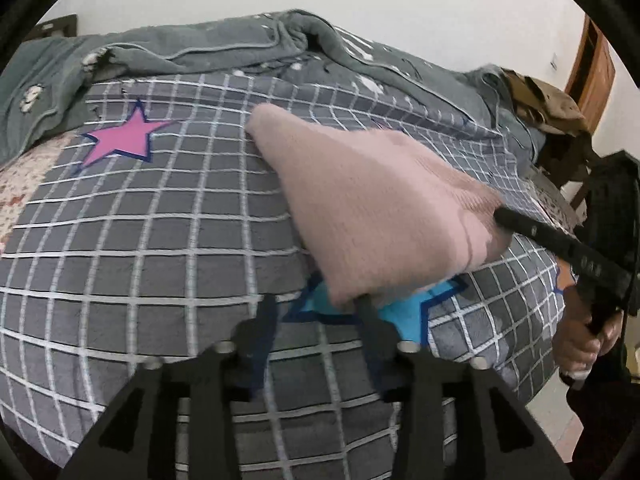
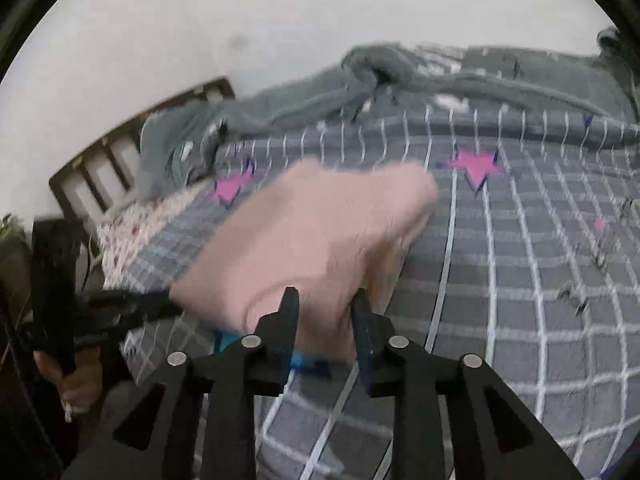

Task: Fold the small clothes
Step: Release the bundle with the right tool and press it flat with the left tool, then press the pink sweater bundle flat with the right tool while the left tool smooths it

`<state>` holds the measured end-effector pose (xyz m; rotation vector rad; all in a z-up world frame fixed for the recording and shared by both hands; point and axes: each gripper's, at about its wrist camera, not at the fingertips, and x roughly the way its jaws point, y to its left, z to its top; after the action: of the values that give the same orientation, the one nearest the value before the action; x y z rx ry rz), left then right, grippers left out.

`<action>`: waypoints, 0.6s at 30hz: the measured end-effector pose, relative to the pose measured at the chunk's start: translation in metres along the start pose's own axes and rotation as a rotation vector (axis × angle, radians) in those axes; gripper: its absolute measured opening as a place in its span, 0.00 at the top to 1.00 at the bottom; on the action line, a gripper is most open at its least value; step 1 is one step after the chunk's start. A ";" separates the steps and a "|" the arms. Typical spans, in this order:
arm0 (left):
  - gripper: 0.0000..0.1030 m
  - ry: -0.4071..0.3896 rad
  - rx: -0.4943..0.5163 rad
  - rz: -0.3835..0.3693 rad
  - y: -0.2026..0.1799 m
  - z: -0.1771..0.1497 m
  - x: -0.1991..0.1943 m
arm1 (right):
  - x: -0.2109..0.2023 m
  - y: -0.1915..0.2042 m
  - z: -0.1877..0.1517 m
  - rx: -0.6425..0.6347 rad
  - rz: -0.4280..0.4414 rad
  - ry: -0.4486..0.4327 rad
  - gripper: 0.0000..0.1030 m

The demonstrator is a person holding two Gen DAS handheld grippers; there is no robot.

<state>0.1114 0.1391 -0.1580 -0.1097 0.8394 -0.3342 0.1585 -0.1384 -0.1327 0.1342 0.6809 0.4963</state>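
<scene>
Just ahead of your tongs, the pink knit garment [image 1: 372,208] hangs lifted off the bed [image 1: 140,240], stretched between your two hands so it can be spread or doubled over. Your left tongs [image 1: 316,308] stand apart: the right-hand finger touches the cloth's near hem at about 12 o'clock while the left-hand finger stands clear of it, so that side looks released, or nearly so. Your right tongs [image 2: 326,300] are also parted, with the near fold of the garment between the fingers; through the blur you cannot tell whether the pads press it. From the left view they come in at 3 o'clock and meet the ribbed edge. Under the cloth lies a blue star [image 1: 404,312] on the checked cover; a pink star [image 1: 120,140] sits at 10 o'clock, and a grey blanket [image 1: 200,46] is bunched at 12 o'clock along the wall.
</scene>
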 end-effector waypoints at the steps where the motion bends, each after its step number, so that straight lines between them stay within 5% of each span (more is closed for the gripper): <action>1: 0.58 -0.005 0.003 0.006 0.001 0.001 -0.002 | 0.001 0.000 0.006 -0.003 -0.010 -0.018 0.74; 7: 0.57 -0.033 0.053 -0.012 0.000 0.016 -0.014 | 0.024 0.003 0.022 -0.043 -0.059 -0.061 0.74; 11: 0.57 -0.056 0.037 -0.008 0.004 0.022 -0.021 | 0.049 -0.002 0.011 -0.086 -0.185 0.027 0.75; 18: 0.57 -0.078 0.034 0.010 -0.011 0.057 0.007 | 0.030 -0.012 0.020 -0.017 -0.104 -0.010 0.73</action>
<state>0.1557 0.1247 -0.1228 -0.0862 0.7561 -0.3330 0.1962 -0.1331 -0.1374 0.0844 0.6701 0.4015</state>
